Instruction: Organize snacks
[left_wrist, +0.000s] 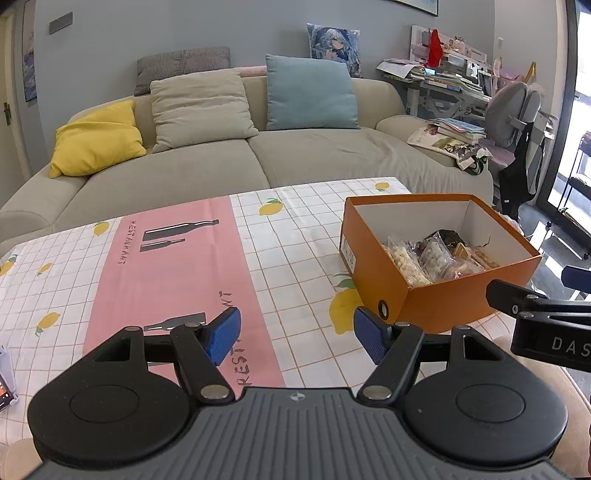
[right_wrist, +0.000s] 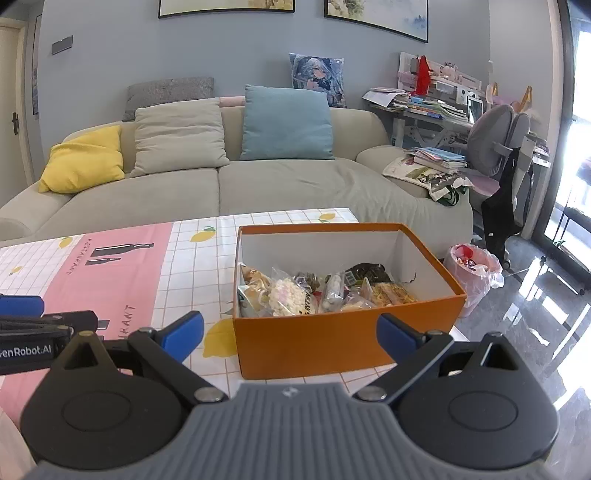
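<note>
An orange cardboard box (left_wrist: 454, 295) (right_wrist: 317, 343) stands on the right part of the table, white inside, with several packaged snacks (left_wrist: 432, 258) (right_wrist: 317, 291) piled in its near half. My left gripper (left_wrist: 297, 338) hangs open over the tablecloth, left of the box, nothing between its blue pads. Just in front of the box's near wall my right gripper (right_wrist: 291, 334) is held open and empty, the box showing in the gap between its fingers. The right gripper's black arm (left_wrist: 535, 306) shows at the right edge of the left wrist view.
A tablecloth (left_wrist: 177, 273) with a pink band, grid and lemon print covers the table. A beige sofa (left_wrist: 229, 162) with cushions stands behind it. A pink-lined bin (right_wrist: 472, 269) sits on the floor to the right. A small item (left_wrist: 5, 384) lies at the left table edge.
</note>
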